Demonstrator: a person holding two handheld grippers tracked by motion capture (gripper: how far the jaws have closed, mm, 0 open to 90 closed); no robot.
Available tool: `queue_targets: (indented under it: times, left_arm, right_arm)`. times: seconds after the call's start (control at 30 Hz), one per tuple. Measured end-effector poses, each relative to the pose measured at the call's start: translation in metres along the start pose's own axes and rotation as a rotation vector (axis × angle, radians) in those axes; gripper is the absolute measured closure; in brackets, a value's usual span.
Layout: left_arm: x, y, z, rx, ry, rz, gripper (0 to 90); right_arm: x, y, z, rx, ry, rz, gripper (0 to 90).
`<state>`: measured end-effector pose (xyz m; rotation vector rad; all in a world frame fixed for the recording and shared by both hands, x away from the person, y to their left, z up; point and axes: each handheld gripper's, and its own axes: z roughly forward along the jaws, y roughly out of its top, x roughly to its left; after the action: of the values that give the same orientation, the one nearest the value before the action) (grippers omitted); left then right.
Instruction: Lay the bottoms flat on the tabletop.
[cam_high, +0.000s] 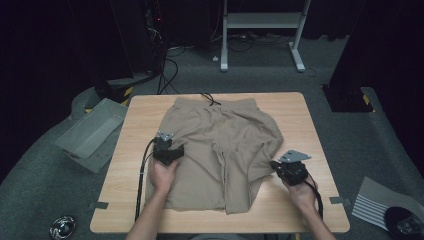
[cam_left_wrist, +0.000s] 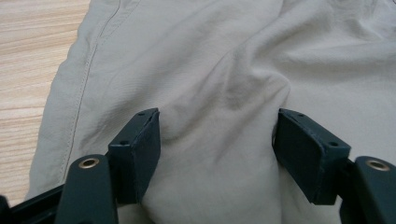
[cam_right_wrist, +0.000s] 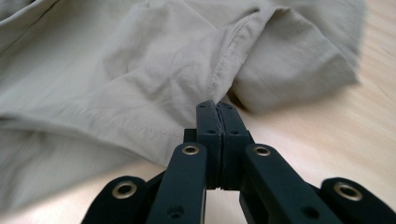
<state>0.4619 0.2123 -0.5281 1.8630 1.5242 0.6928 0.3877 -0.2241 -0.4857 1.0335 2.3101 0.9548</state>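
While pressed wide-jawed onto the shorts, left gripper grips nothing; right gripper (jaws closed) pinches the hem just ahead.

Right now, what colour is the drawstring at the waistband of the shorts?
Black drawstring; the high view shows it best.

light from above is falling on the pale wooden counter while the surrounding room is sinking into near-black. the beige fabric shorts are showing soft fold shadows. in the right gripper view, cloth edges and the black tool arms are blurring; no glare is showing.
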Motion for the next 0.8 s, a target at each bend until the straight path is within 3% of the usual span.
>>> queue_targets:
  times: [0.13,0.27,0.37,0.5,0.6,0.8]
  left_arm:
    - [0.000,0.000,0.000,0.000,0.000,0.000,31.7]
    - [0.000,0.000,0.000,0.000,0.000,0.001,31.7]
    - [0.000,0.000,0.000,0.000,0.000,0.001,31.7]
    - [-0.001,0.000,0.000,-0.004,0.002,0.000,31.7]
    - [0.000,0.000,0.000,-0.002,0.003,0.004,31.7]
    - [0.000,0.000,0.000,-0.004,0.000,-0.001,31.7]
  right_arm:
    - [-0.003,-0.025,-0.029,0.015,-0.026,0.067,88.8]
    - [-0.008,-0.055,-0.033,0.085,-0.071,0.126,84.7]
    - [-0.014,-0.060,-0.041,0.038,-0.101,0.174,72.6]
    - [-0.012,-0.041,-0.050,-0.048,-0.138,0.133,66.2]
    - [-0.009,-0.023,-0.039,-0.046,-0.126,0.092,65.8]
    - [-0.013,-0.023,0.008,0.113,-0.093,0.080,64.9]
